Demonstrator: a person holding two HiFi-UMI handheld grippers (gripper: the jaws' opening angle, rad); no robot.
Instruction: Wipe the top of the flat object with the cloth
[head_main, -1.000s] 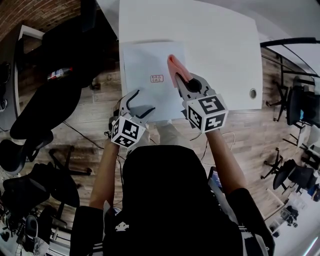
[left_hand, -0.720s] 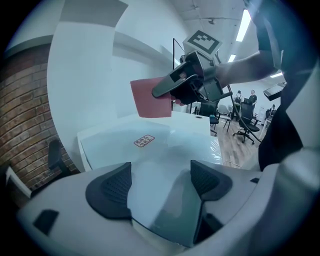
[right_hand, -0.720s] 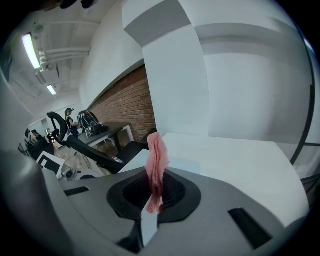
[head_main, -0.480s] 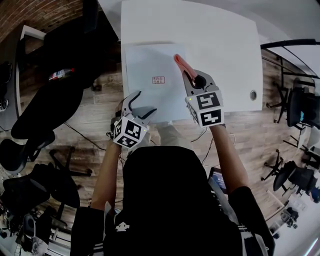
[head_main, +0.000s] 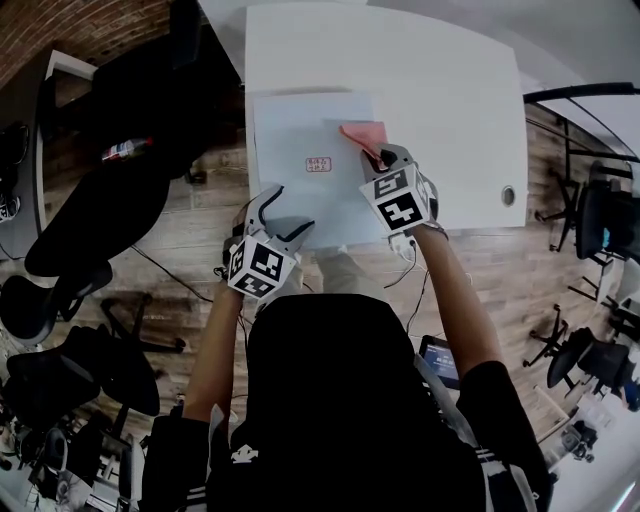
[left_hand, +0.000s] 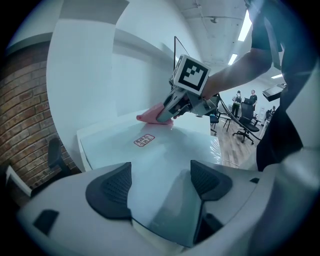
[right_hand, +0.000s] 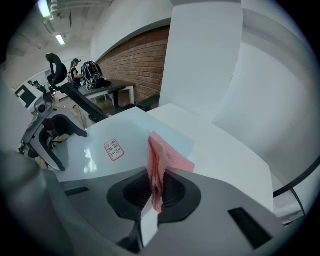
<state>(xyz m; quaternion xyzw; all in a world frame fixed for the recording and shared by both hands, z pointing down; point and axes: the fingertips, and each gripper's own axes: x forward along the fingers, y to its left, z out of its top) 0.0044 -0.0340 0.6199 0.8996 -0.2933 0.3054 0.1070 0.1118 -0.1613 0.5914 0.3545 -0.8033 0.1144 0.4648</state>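
Clamps the pink cloth (right_hand: 165, 152) between the shut fingers of the right gripper (head_main: 374, 156). Sets the cloth's free end down on the far right part of the pale flat sheet (head_main: 295, 130), just to the right of a small red-printed label (head_main: 318, 164). Holds the left gripper (head_main: 279, 212) at the sheet's near edge, fingers apart and clamped on nothing, with the sheet's near edge showing between them. Shows the sheet lying flat on the white bench (head_main: 440, 80), along its left side.
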